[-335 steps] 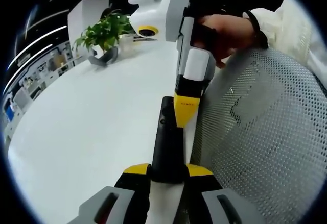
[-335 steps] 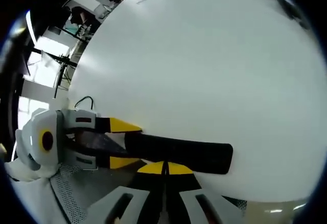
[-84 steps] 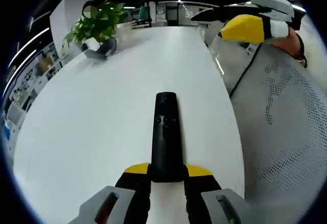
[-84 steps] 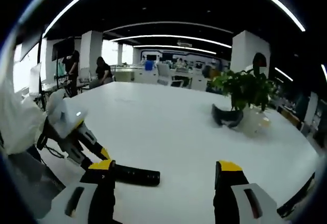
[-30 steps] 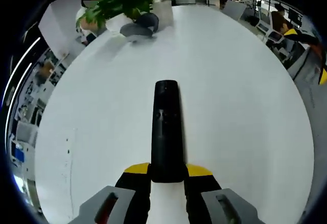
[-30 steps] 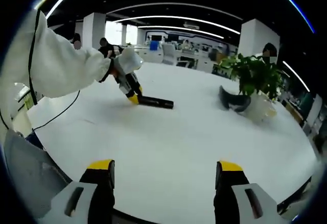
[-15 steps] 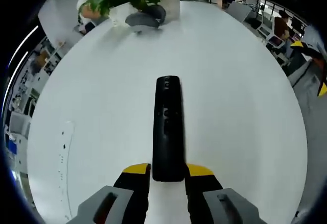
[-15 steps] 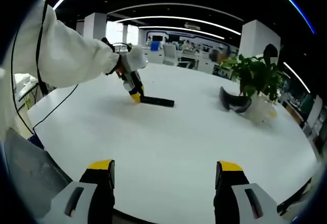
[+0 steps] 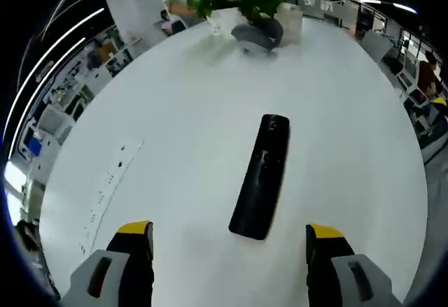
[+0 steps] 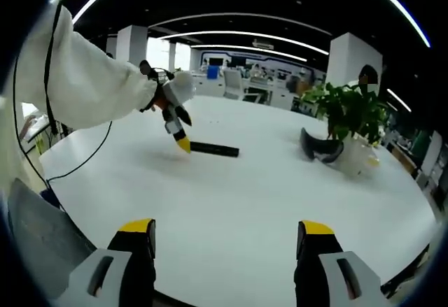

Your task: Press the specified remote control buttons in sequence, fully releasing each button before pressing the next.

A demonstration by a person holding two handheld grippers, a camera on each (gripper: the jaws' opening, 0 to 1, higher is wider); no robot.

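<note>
Remote control (image 9: 260, 177) lies flat on the white tabletop (image 9: 175, 125), free at twelve o'clock of the left gripper (image 9: 229, 259), fingers spread wide. Right gripper (image 10: 222, 247) open, well back. Looks like set-down; next press needs closed fingers descending.

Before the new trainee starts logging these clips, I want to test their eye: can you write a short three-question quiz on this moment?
1. True or false: the left gripper is clamped on the black remote control.
2. Multiple choice: the remote control lies (A) flat on the white table, (B) in the right gripper, (C) against the potted plant.
3. Short answer: in the right gripper view, what stands on the table beyond the right gripper, to its right?

Key:
1. False. Its jaws stand wide apart, with the remote between and ahead of them, untouched.
2. A.
3. A potted plant, with a dark curved object beside it.
</note>
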